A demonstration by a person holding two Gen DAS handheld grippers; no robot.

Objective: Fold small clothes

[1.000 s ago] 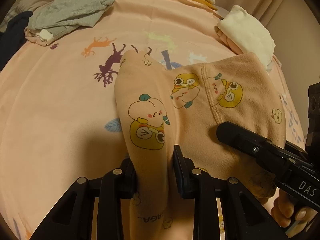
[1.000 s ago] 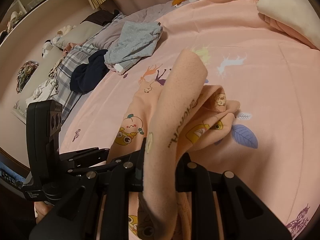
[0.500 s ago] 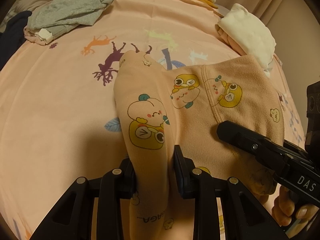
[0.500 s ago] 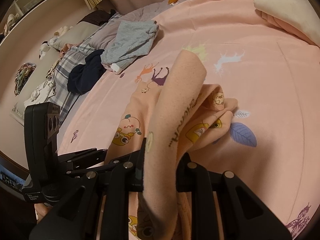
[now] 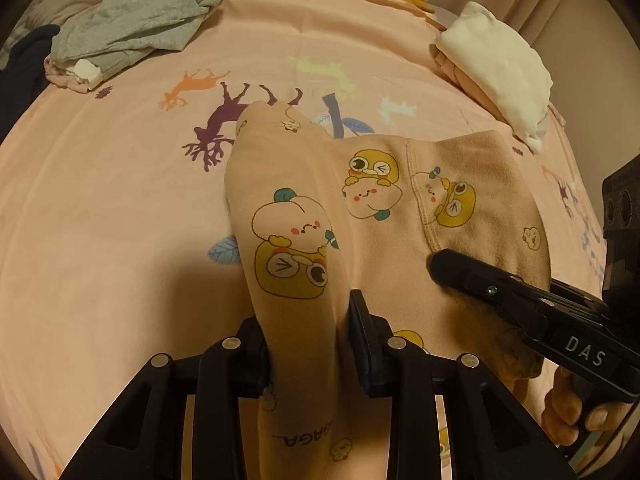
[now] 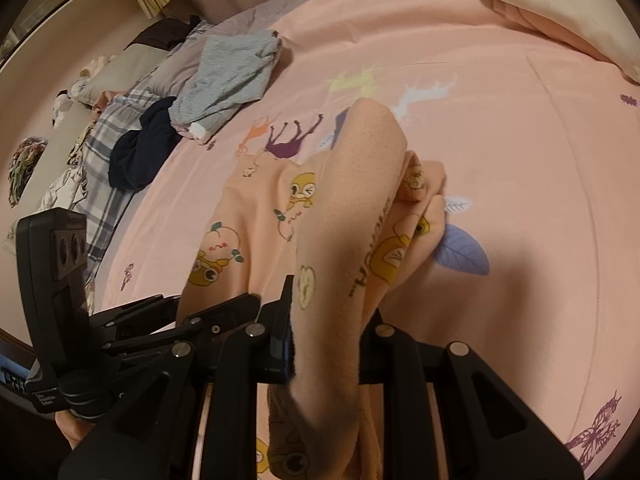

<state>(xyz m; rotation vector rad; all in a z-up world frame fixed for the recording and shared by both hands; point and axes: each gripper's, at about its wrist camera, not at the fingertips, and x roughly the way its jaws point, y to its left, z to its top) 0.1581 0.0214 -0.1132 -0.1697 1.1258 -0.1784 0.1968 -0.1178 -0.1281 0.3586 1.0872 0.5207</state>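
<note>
Folding of one peach garment under way, fold not yet laid flat.

Bed [image 5: 120, 208] in pink animal-print sheet carries the work; an unfolded heap of grey, navy and plaid clothes [image 6: 224, 80] waits at its far left, a cream-and-pink folded stack [image 5: 496, 68] sits far right, judged finished. Peach cartoon-print garment [image 5: 400, 208] lies mid-bed, near edge lifted and bunched. Left tongs [image 5: 308, 344] clamp one raised fold, jaws having just eased slightly wider; right tongs [image 6: 328, 320] clamp another. Remaining: lay this fold down, then the heap.
</note>
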